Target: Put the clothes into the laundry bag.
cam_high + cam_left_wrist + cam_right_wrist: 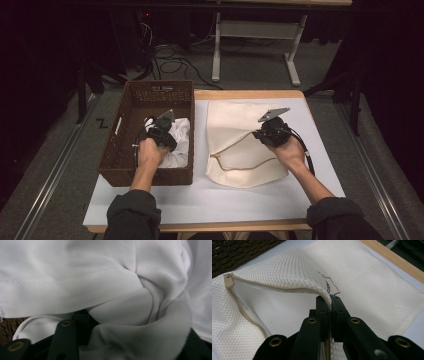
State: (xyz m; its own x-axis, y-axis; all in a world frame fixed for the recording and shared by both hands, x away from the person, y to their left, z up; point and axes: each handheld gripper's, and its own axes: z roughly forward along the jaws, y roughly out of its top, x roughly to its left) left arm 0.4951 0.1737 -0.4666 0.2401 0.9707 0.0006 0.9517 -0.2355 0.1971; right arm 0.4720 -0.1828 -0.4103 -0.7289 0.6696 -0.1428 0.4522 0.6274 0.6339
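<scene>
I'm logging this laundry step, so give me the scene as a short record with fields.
basket: brown wicker basket at table's left, white garment inside
bag: cream mesh laundry bag beside the basket, zipper open
left gripper: in the basket, white cloth bunched between its jaws
right gripper: shut on the bag's zipper edge, lifting it

The basket (pixel 131 131) is woven from dark brown wicker, coarse and matt. The white garment (pixel 75 272) inside it is made of finely ribbed cloth, soft and matt, with a stitched hem. The laundry bag (pixel 372 285) is formed of cream mesh fabric with an open honeycomb texture; its zipper (pixel 229 281) is edged with smooth beige tape. The right gripper (pixel 329 301) is built of matt black plastic fitted with brass-coloured eyelets. The table (pixel 250 94) is edged in pale wood and covered by a smooth, matt white sheet (pixel 210 200).
</scene>
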